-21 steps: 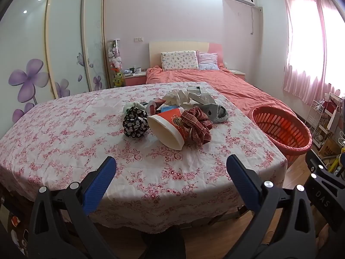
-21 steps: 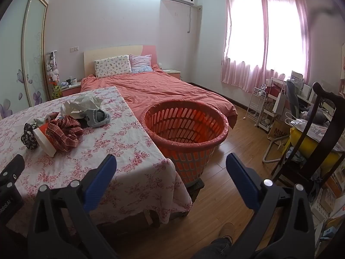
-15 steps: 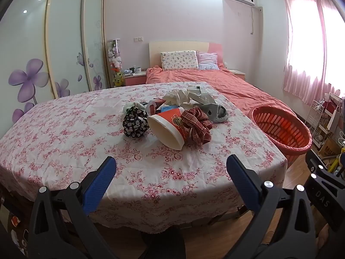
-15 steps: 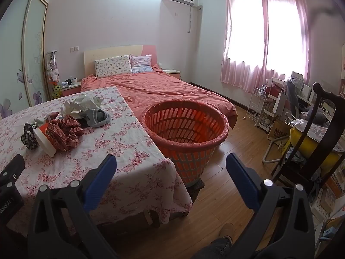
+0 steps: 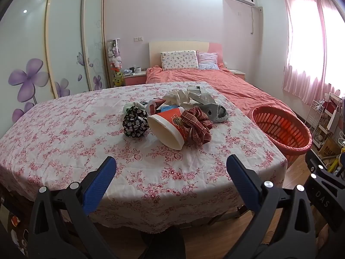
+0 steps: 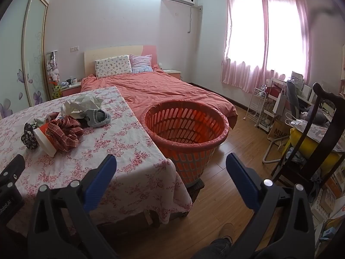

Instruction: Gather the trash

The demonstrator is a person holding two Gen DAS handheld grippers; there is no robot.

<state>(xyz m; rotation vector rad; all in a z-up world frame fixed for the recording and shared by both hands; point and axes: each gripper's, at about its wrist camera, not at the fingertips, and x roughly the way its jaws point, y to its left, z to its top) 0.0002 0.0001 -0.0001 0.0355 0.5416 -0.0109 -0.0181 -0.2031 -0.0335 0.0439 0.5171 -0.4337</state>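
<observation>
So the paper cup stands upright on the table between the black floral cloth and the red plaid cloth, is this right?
Not quite. The paper cup lies tipped on its side, its open mouth facing the camera, as the left wrist view shows. It is indeed on the table, between the black floral cloth and the red plaid cloth.

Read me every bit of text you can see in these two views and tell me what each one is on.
"DAS" on the right gripper's body.
"Robot.AI", start cut off, on the left gripper's body.
"MU", rest hidden, on a brown box.
Print on the red paper cup: too blurred to read.
</observation>
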